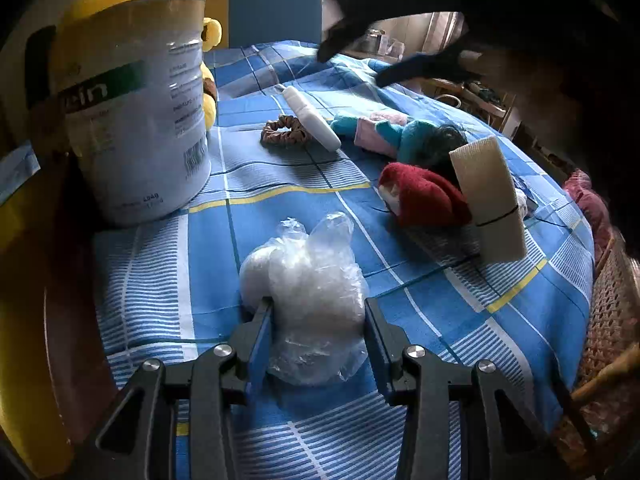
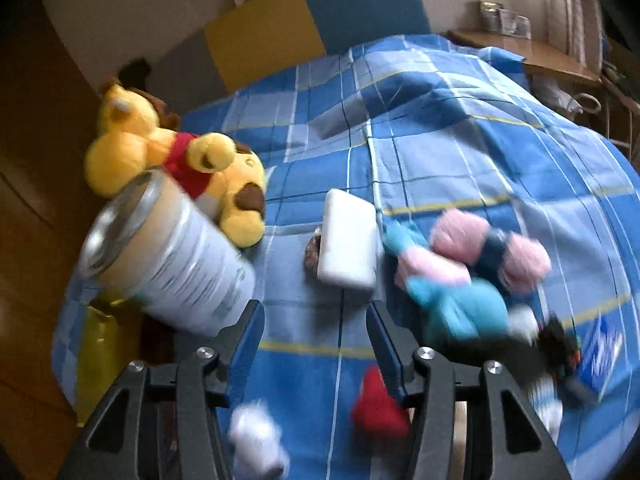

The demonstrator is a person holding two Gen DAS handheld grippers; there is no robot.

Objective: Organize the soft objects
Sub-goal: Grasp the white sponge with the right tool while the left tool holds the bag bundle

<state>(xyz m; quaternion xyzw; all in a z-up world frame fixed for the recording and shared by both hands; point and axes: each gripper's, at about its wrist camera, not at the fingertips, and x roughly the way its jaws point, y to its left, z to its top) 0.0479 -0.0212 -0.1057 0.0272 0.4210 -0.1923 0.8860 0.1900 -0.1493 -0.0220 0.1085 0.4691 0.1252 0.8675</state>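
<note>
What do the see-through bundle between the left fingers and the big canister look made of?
Bundle: thin clear plastic film, glossy and crinkled, wrapped round something white, perhaps cotton wool. Canister: probably metal, given the shiny silvery rim in the right wrist view and the ribbed wall, with a matte white printed label.

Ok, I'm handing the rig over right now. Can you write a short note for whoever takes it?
Left gripper: closed on the clear plastic bag, which sits on the checked cloth.
Right gripper: nothing between its fingers, above the cloth; that view is blurred.
Tin: upright at the left, yellow bear behind it.
Loose on the cloth: scrunchie, white pad, blue and pink doll, red plush, beige roll.
Done: nothing visibly sorted yet.
Left: place the bag, then gather the rest.
</note>
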